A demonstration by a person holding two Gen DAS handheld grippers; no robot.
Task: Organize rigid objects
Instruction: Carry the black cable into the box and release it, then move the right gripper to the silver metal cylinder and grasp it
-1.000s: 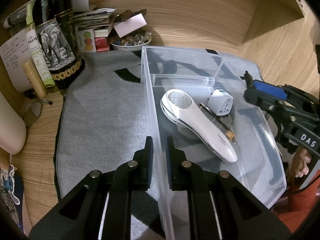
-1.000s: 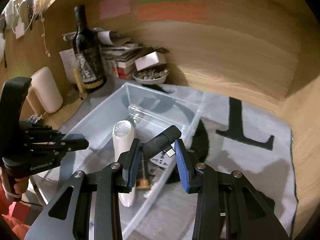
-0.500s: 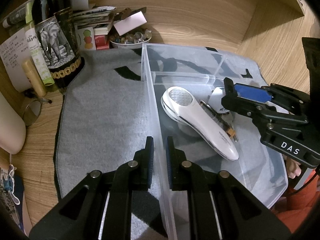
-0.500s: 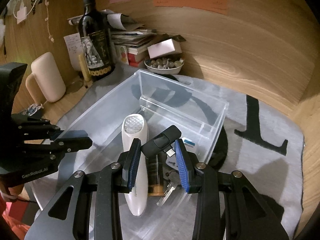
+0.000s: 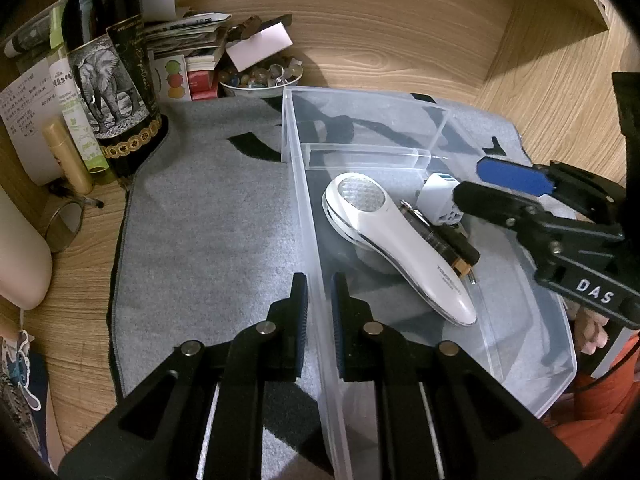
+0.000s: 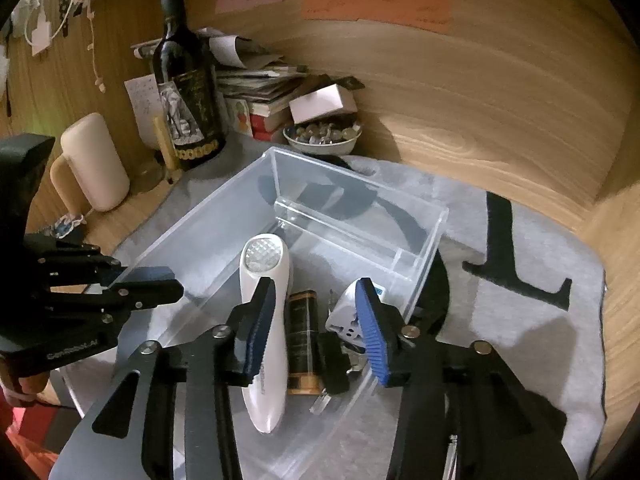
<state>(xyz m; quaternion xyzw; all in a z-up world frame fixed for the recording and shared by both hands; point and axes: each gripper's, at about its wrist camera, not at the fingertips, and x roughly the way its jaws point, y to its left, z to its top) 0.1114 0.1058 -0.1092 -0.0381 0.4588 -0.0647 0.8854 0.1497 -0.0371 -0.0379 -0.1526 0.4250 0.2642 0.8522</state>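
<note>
- Two claws work at one clear plastic bin on a grey mat.
- Nearest, the left claw is clenched on the bin's long side wall, one pad on either face of it.
- Over the bin's middle, the right claw is opening, with nothing pressed between its pads (a small black device lies just below them on the bin floor).
- Beside that device lie a white handheld appliance, a brown cylinder and a white plug adapter.
- Farther back on the desk stand a bowl of beads and a dark bottle.
</note>
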